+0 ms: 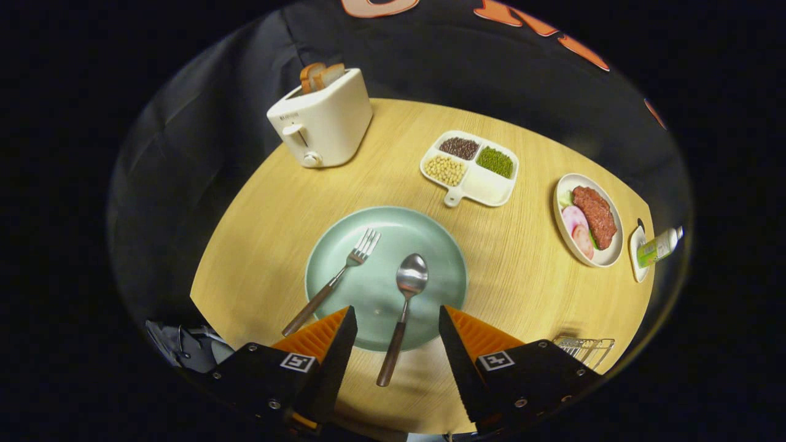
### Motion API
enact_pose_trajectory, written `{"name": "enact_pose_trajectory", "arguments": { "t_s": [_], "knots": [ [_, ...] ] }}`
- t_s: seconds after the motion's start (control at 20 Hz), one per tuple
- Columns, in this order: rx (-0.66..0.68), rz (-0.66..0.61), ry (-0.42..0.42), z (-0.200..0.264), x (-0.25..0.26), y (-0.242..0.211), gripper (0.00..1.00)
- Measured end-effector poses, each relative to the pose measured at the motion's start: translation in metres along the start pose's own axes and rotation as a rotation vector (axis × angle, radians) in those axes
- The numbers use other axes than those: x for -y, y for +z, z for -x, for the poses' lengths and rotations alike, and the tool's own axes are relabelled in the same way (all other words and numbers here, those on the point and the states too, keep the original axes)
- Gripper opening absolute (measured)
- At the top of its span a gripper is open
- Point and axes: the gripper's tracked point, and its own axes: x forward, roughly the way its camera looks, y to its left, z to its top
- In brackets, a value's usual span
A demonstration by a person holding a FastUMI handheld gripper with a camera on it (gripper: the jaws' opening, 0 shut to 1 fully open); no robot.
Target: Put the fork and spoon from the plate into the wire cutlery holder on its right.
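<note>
A pale green plate [430, 245] lies on the round wooden table just ahead of my fingers. On it rest a fork [334, 281] with a brown handle, tines pointing away, and to its right a spoon [402, 313] whose brown handle runs off the near rim. My gripper [397, 316] is open and hovers above the plate's near edge. The spoon's handle lies below the gap between the fingers, untouched. The wire cutlery holder [586, 350] peeks out beside my right finger, mostly hidden behind it.
A white toaster [322, 120] with bread slices stands at the far left. A divided white dish [470, 167] of beans sits beyond the plate. Farther right are a plate of meat and vegetables [588, 218] and a small bottle on a saucer [657, 247].
</note>
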Motion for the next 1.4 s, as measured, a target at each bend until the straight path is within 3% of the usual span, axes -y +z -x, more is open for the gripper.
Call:
{"name": "enact_pose_trajectory", "arguments": {
  "t_s": [0.35, 0.6, 0.95, 1.4],
  "knots": [
    [-0.226, 0.004, -0.030, -0.051, 0.006, -0.032, 0.60],
    [-0.299, -0.024, -0.044, -0.067, 0.007, -0.047, 0.34],
    [-0.326, -0.086, -0.050, -0.069, 0.009, -0.045, 0.11],
    [-0.241, -0.141, -0.037, -0.055, 0.010, -0.036, 0.05]
  ]
}}
